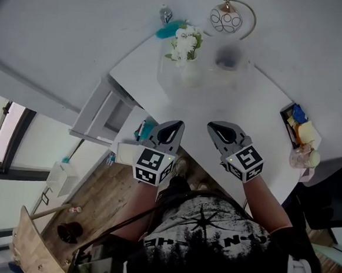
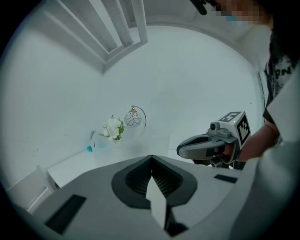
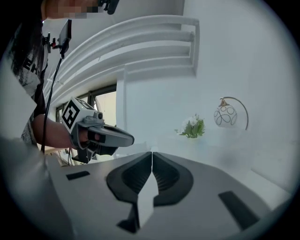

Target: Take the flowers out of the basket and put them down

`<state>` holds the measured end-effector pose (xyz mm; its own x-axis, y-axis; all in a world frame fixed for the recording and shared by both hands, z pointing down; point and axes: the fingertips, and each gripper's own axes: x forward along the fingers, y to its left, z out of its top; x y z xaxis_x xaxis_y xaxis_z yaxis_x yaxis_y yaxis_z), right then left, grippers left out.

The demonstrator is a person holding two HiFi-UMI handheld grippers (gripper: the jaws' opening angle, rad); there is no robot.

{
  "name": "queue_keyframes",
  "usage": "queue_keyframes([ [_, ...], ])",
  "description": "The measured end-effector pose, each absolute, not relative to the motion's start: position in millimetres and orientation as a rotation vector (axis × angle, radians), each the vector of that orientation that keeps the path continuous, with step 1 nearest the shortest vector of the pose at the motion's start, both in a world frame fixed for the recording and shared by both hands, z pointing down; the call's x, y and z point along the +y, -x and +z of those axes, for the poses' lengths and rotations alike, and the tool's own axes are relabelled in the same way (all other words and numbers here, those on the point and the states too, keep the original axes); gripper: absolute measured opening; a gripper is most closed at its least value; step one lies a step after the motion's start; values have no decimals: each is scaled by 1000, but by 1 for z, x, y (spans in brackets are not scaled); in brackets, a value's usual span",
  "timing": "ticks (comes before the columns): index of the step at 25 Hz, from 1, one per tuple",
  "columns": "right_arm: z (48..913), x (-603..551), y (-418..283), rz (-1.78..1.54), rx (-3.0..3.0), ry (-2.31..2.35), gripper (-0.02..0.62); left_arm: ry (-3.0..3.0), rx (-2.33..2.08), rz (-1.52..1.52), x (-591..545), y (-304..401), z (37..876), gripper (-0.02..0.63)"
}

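A bunch of white flowers (image 1: 185,43) with green leaves stands in a pale, faint basket (image 1: 194,77) at the far side of the white table (image 1: 261,110). The flowers (image 2: 113,127) show small and far off in the left gripper view, and the flowers (image 3: 192,127) likewise in the right gripper view. My left gripper (image 1: 175,126) and right gripper (image 1: 216,127) hover side by side over the table's near edge, well short of the basket. Both are shut with nothing between the jaws. Each one's camera sees the other: the right gripper (image 2: 180,151) and the left gripper (image 3: 130,138).
A round wire ornament on a gold arc (image 1: 226,18) stands behind the flowers. A teal object (image 1: 166,31) lies to their left, and a see-through container (image 1: 229,56) to their right. A tray of small items (image 1: 299,122) sits at the table's right edge. A white shelf unit (image 1: 105,111) stands left.
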<state>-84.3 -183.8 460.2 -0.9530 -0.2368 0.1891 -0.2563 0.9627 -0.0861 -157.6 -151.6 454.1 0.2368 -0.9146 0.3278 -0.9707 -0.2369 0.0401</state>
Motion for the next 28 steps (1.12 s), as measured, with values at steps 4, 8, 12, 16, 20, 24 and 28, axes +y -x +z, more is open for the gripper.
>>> queue_keyframes([
  [4, 456, -206, 106, 174, -2925, -430, 18, -2320, -1723, 335, -183, 181, 452, 11],
  [8, 448, -232, 130, 126, -2920, -491, 18, -2375, -1662, 340, -214, 204, 450, 11],
  [12, 440, -251, 152, 113, -2926, -526, 18, -2411, -1602, 337, -233, 222, 446, 11],
  [16, 435, -264, 168, 120, -2904, -569, 18, -2443, -1522, 317, -244, 232, 444, 11],
  [20, 422, -271, 178, 115, -2897, -592, 18, -2469, -1452, 310, -252, 237, 441, 11],
  [24, 409, -278, 191, 85, -2892, -583, 18, -2500, -1385, 326, -257, 241, 440, 11],
  [28, 394, -286, 198, 103, -2896, -571, 18, -2515, -1367, 311, -263, 249, 434, 11],
])
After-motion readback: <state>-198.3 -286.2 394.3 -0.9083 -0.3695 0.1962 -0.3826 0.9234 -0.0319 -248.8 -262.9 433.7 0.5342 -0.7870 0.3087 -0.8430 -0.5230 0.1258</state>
